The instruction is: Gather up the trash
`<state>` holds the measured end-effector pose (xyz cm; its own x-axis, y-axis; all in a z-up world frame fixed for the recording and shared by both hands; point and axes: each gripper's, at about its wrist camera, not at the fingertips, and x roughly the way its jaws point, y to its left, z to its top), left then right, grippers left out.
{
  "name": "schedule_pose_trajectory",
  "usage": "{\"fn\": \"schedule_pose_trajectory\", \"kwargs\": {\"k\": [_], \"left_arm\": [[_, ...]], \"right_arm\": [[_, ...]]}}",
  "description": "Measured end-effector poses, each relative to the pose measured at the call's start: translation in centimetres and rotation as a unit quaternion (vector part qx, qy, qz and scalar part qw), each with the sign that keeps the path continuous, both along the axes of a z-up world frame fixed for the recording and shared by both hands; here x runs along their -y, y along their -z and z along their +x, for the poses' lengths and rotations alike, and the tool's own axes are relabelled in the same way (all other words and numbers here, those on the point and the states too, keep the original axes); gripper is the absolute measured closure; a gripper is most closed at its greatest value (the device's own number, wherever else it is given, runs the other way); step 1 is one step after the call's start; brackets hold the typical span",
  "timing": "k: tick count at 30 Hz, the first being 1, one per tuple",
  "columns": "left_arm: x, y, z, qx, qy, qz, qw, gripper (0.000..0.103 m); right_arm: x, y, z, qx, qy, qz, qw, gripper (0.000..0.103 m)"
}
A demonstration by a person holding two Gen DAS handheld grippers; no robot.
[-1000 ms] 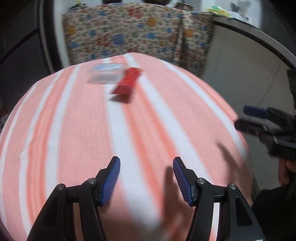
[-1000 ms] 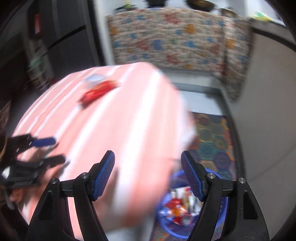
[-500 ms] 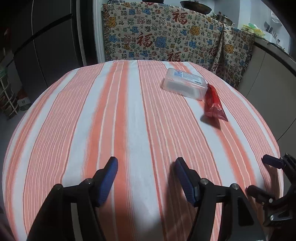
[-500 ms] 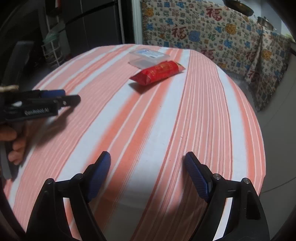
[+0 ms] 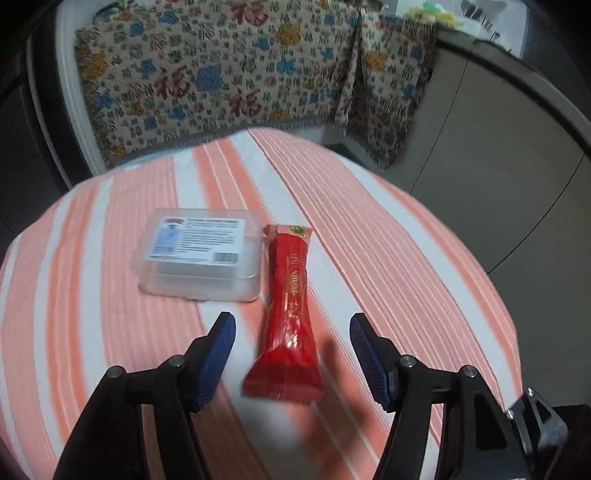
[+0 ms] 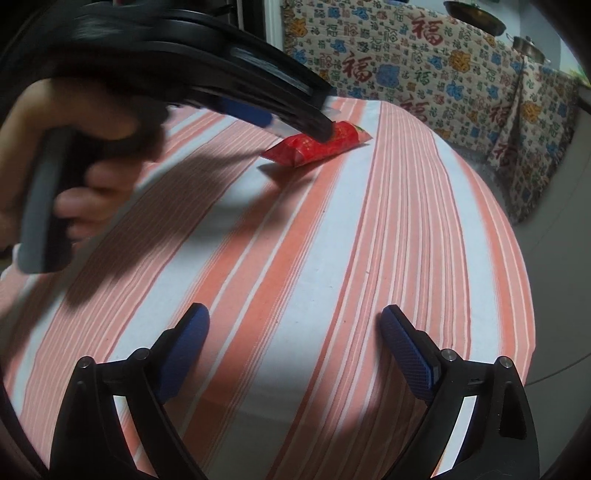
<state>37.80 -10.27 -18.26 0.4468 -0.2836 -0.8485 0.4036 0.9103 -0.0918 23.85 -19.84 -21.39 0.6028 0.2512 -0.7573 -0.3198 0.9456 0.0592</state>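
Note:
A red snack wrapper point(image 5: 290, 280) lies on the orange-and-white striped tablecloth point(image 5: 369, 240), right beside a clear plastic box point(image 5: 199, 254) with a white label. My left gripper point(image 5: 291, 325) is open and hovers over the wrapper's near end, one finger on each side, pads not touching it. In the right wrist view the left gripper point(image 6: 325, 129), held by a hand point(image 6: 92, 184), reaches over the wrapper point(image 6: 317, 151) and hides the box. My right gripper point(image 6: 294, 314) hangs over bare cloth point(image 6: 332, 258), its jaws opening with nothing between them.
A patterned cloth point(image 5: 221, 74) hangs over furniture behind the table. The table's rounded edge drops off at the right toward grey cabinet fronts point(image 5: 498, 184). Pots point(image 6: 476, 16) stand on top at the back. Part of the right gripper point(image 5: 535, 417) shows at the lower right.
The left gripper has swept across the table to the red wrapper, which now lies between its fingers. The right gripper swung onto the table, stayed there and spread its jaws wider.

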Motion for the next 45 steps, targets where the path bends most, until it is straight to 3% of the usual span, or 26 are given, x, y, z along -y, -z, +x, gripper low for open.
{"fn": "schedule_pose_trajectory", "kwargs": {"k": [2,3,10,18,21,23,25,26,29,35,40,42,45], "left_arm": [[0.6,0.6,0.2,0.003,0.003,0.01,0.9999,0.052],[0.7,0.7,0.0,0.005,0.005,0.015,0.9999,0.082],[-2.0,-0.8,-5.6,0.027,-0.007,-0.016,0.9995,0.086],[-11.7,-2.0,-12.5,0.066,-0.112,-0.003,0.9916,0.085],[-13.6,-1.3,-13.0,0.066,-0.132,0.0,0.9891,0.083],[-14.2,-0.7,-12.9,0.06,-0.141,0.001,0.9883,0.071],[-14.2,-0.1,-12.9,0.059,-0.146,0.008,0.9875,0.039],[-14.1,0.2,-12.8,0.06,-0.148,0.015,0.987,0.036],[-13.9,1.4,-12.5,0.055,-0.143,0.034,0.9876,0.036],[-14.2,1.5,-12.7,0.062,-0.136,0.035,0.9882,0.032],[-14.2,1.5,-12.8,0.064,-0.134,0.036,0.9883,0.031],[-14.2,1.6,-12.6,0.063,-0.134,0.037,0.9883,0.03],[-14.2,1.6,-12.5,0.064,-0.133,0.039,0.9883,0.03]], "right_arm": [[0.0,0.0,-0.1,0.001,-0.001,0.001,1.0,0.008],[0.0,0.0,-0.1,0.001,-0.001,0.003,1.0,0.008],[0.1,-0.1,-0.2,0.002,0.0,0.009,1.0,0.008],[-0.1,0.0,-0.2,0.002,-0.002,0.002,1.0,0.008],[-0.3,0.0,-0.1,0.001,-0.001,-0.001,1.0,0.008],[-0.5,0.0,-0.1,0.001,-0.001,-0.003,1.0,0.008],[-0.5,0.0,-0.1,0.0,-0.002,-0.002,1.0,0.008],[-0.4,0.0,-0.2,-0.001,-0.002,-0.001,1.0,0.008],[-0.4,-0.1,0.0,-0.005,-0.016,0.0,1.0,0.008],[-1.1,-0.7,4.7,0.015,-0.075,-0.066,0.995,0.007],[-1.3,-0.1,12.6,-0.008,-0.108,-0.041,0.993,0.006],[-1.7,0.1,15.7,-0.023,-0.116,-0.018,0.993,0.001],[-2.9,0.1,18.6,-0.015,-0.118,-0.016,0.993,0.0]]}}
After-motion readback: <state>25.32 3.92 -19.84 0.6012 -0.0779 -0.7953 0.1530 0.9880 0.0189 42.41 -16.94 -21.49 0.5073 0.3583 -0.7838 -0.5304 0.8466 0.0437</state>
